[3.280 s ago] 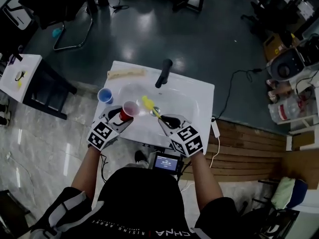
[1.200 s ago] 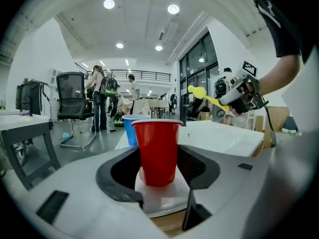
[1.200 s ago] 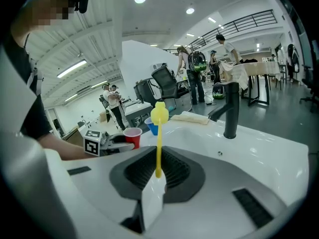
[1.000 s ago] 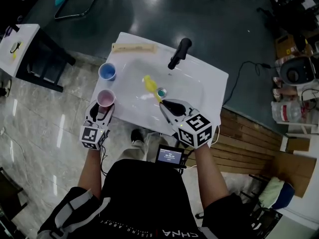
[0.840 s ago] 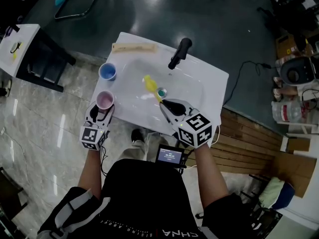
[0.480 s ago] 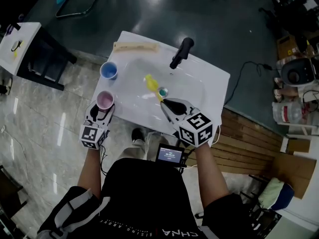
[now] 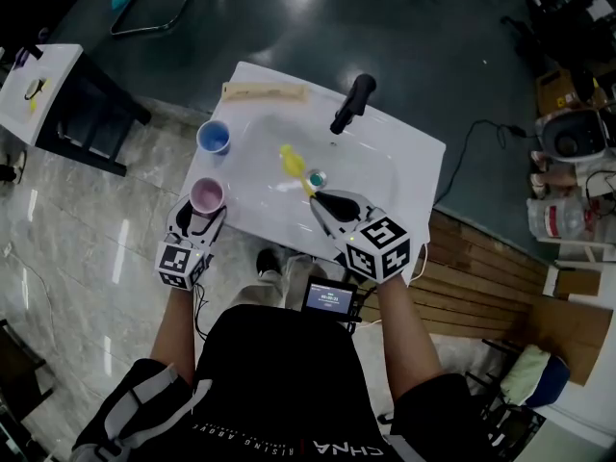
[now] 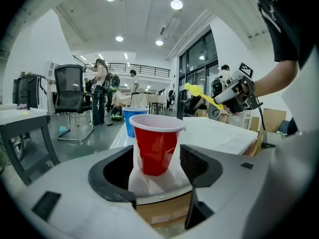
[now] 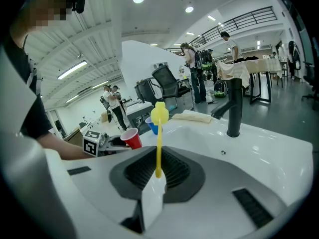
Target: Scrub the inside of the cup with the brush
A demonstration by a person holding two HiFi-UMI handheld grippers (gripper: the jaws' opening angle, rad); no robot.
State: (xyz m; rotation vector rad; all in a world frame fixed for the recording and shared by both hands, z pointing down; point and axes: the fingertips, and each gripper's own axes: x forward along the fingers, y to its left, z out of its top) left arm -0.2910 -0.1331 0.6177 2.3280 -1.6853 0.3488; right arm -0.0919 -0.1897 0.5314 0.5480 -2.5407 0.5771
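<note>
"CHNA", "RISING ABOVE" on black shirt (image 7: 279, 373) (faint)

Left tool (image 8: 157, 163) releasing cup (image 8: 156, 142), right tool (image 9: 157, 176) clamped

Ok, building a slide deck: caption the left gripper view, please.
Left gripper, jaws just opened wider round the red cup on the sink rim; blue cup behind, right gripper holding yellow brush.

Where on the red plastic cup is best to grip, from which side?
The side wall below the rim, level from the white sink counter's front edge: the red plastic cup stands upright, widest on top, a blue plastic cup behind it.
</note>
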